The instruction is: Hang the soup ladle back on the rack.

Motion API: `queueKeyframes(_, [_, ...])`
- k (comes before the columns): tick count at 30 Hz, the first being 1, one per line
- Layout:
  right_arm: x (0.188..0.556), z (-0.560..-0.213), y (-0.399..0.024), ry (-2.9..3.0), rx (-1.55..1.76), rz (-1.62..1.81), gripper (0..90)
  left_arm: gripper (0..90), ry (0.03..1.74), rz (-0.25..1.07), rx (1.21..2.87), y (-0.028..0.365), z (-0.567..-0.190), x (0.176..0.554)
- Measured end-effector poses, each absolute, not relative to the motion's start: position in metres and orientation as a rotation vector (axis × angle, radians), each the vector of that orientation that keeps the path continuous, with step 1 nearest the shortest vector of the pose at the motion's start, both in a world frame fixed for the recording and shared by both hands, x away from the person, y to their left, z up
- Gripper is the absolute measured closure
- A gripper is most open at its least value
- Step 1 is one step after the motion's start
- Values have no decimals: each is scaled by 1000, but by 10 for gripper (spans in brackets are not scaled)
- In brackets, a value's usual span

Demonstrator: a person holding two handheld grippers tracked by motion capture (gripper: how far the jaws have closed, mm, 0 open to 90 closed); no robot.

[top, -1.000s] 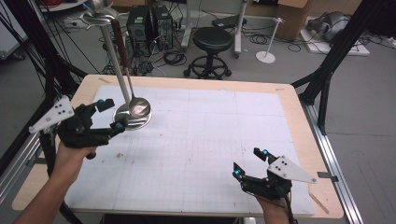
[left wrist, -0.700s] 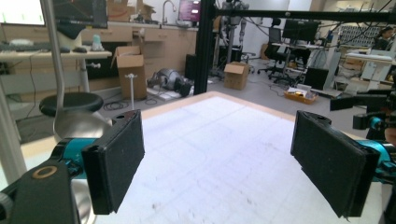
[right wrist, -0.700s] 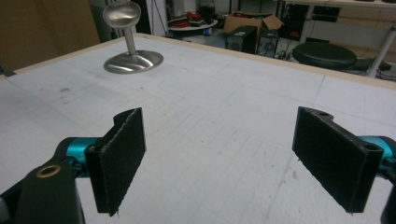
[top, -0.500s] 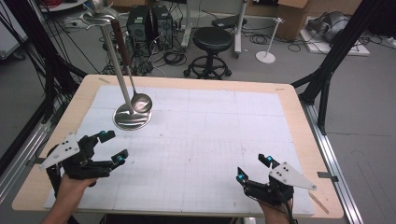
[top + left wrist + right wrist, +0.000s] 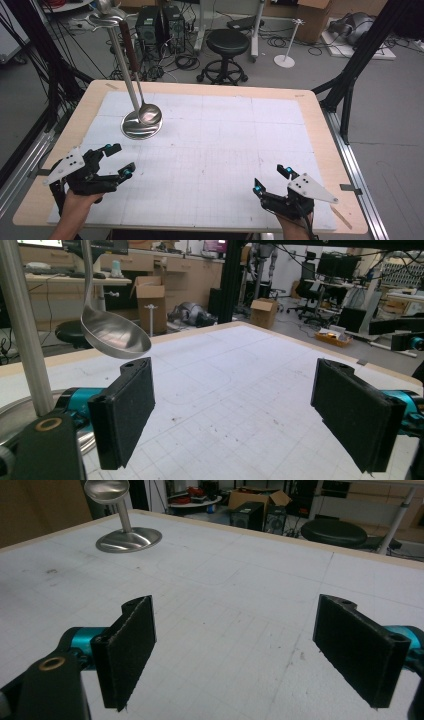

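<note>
- Left gripper (image 5: 111, 161) sits at the lower left of the high view, jaws spread wide and holding nothing; in the left gripper view its pads (image 5: 125, 410) frame bare mat, with the ladle (image 5: 114, 334) hanging at upper left
- Right gripper (image 5: 272, 180) rests at the lower right, likewise wide and empty; its pads (image 5: 129, 645) stand well apart over the grid mat (image 5: 210, 150)
- The ladle (image 5: 149, 114) hangs from a steel stand (image 5: 141, 127) in the upper left of the table, well apart from both tools
- Judged: both hands look parked with the ladle hung up; any next move means a long reach up-left to the handle, closing on it without tipping the stand
</note>
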State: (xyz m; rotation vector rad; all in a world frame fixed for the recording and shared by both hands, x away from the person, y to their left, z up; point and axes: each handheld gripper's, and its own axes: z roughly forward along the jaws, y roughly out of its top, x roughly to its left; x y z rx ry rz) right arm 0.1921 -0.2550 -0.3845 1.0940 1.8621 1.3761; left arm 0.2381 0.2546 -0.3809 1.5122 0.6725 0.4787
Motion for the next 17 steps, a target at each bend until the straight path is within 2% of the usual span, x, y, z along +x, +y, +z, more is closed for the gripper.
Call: queueKeyframes(17, [192,-384,-257,1852,1101,1389,161,183,690,476,1519,254,-385,240])
